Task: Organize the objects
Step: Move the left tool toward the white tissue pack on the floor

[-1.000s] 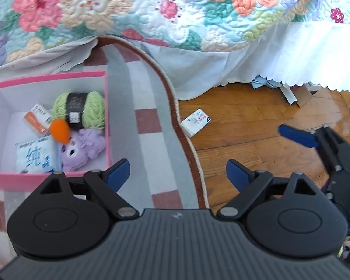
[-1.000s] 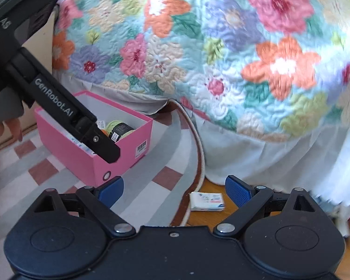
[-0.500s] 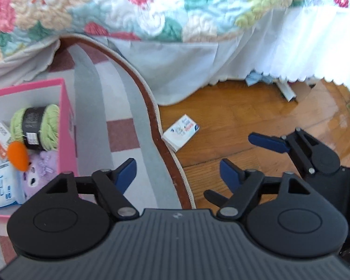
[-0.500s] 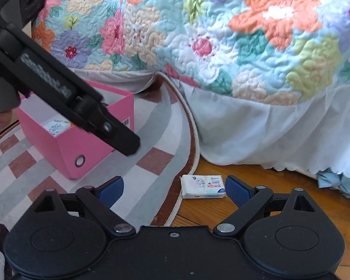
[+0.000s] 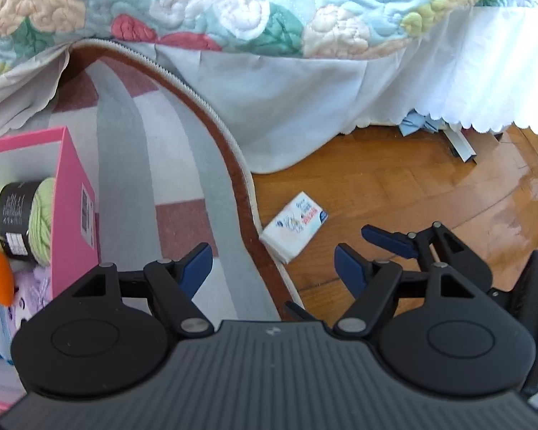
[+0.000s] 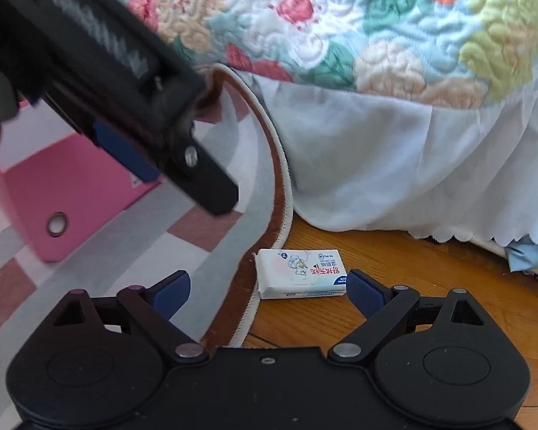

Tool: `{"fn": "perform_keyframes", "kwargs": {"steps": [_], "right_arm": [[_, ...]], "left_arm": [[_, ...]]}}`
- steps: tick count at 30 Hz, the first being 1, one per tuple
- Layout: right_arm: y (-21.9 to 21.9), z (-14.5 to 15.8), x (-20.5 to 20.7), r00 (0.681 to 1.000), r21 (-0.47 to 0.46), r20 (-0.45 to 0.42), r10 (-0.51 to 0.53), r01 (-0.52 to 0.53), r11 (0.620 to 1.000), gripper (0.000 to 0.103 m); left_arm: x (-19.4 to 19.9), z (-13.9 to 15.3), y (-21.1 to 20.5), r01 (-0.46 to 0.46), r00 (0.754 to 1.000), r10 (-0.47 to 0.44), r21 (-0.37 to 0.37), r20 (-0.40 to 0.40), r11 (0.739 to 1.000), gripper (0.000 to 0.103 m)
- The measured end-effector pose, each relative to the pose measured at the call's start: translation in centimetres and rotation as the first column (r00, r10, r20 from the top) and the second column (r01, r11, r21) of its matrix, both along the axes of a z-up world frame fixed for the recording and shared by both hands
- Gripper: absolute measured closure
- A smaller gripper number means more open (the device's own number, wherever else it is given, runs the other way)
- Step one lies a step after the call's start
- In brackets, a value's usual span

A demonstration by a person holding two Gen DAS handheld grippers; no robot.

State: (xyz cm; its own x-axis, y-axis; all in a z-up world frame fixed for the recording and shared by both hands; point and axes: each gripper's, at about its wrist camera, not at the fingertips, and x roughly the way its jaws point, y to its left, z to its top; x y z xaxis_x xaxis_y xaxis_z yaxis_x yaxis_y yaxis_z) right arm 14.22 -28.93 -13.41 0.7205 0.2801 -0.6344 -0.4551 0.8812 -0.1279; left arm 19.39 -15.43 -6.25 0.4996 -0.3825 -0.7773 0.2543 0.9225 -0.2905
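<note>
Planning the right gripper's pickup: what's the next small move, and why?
Probably ease the right gripper forward and down so its open jaws straddle the tissue pack. The pack lies flat on the wood floor against the rug edge, just ahead of the fingertips, still ungripped.

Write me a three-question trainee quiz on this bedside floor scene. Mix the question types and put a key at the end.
1. True or false: the tissue pack lies inside the pink box.
2. Which gripper has the tissue pack nearest its fingertips? A) left gripper B) right gripper C) neither is close
3. Fill in: the tissue pack lies on the wooden floor, right beside the edge of the ____.

Key
1. False. It lies on the floor, outside the box; the box holds a green yarn ball and other items.
2. B. In the right wrist view the pack lies just ahead of its open jaws, untouched.
3. Rug.
</note>
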Motion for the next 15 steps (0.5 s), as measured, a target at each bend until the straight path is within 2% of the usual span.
{"fn": "perform_keyframes", "kwargs": {"steps": [2, 5, 11, 15], "right_arm": [[0.2, -0.6, 0.6, 1.000, -0.025, -0.002, -0.013, 0.013, 1.000, 0.007], [0.4, -1.5, 1.0, 1.000, -0.044, -0.005, -0.003, 0.003, 0.999, 0.007], [-1.0, -2.0, 2.4, 0.997, 0.053, -0.028, -0.067, 0.068, 0.996, 0.007], [-1.5, -2.5, 3.4, 0.997, 0.052, -0.048, -0.062, 0.065, 0.997, 0.007]], "left_arm": [[0.4, -0.5, -0.3, 0.009, 1.000, -0.009, -0.007, 0.001, 1.000, 0.034], [0.7, -1.9, -0.8, 0.016, 1.000, -0.016, -0.015, -0.004, 1.000, 0.034], [1.2, -4.5, -2.0, 0.052, 0.998, -0.052, 0.005, -0.029, 0.999, 0.034], [1.9, -5.8, -2.2, 0.050, 0.998, -0.050, -0.006, -0.042, 0.999, 0.038]]}}
